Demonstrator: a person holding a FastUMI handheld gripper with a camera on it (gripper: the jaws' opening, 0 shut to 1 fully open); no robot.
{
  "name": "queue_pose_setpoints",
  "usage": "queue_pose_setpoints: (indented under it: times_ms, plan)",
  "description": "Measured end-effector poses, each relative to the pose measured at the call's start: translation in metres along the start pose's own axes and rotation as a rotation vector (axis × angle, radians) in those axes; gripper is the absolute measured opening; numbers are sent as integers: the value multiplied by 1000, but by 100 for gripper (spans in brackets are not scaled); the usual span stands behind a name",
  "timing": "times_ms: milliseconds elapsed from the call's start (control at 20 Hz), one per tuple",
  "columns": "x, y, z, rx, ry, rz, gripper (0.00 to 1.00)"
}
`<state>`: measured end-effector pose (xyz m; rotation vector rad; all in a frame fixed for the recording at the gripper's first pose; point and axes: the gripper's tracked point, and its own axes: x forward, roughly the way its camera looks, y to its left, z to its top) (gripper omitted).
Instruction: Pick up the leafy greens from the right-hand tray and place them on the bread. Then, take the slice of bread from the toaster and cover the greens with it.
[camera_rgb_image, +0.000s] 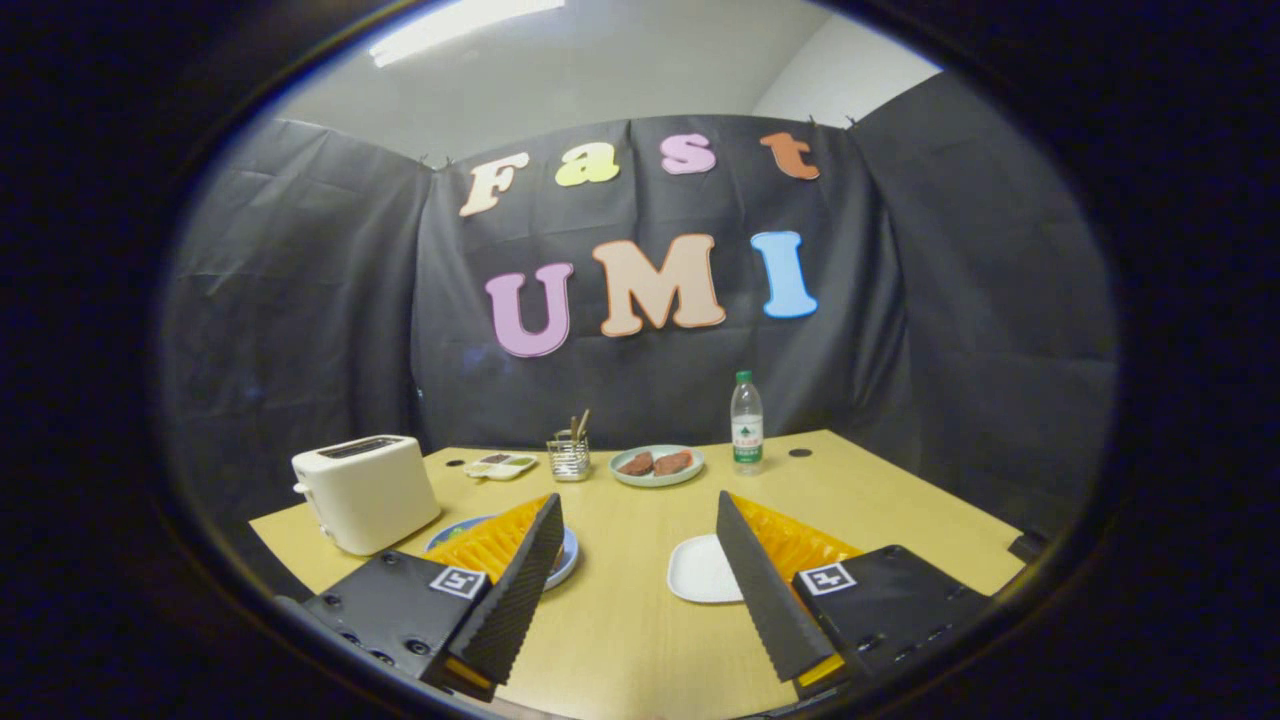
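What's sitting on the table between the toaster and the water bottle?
Between the toaster and the water bottle, the gripper view shows a small divided tray, a wire cup of utensils, and a plate with two brown pieces.

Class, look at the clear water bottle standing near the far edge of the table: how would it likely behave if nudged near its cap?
The water bottle is tall and narrow on a small base, so it would probably tip. Being round, it may then roll across the table. The hand-held gripper is open, well short of it.

Gripper (640, 580), fingers (515, 595) spread, ribbed faces, screwed housings, square coded markers
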<state>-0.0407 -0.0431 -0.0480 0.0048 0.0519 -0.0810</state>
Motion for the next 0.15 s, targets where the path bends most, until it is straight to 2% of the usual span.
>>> queue_pose_setpoints:
  times_ms: [150]
  plan:
    - [-10,-7,17,22,-56,19,97]
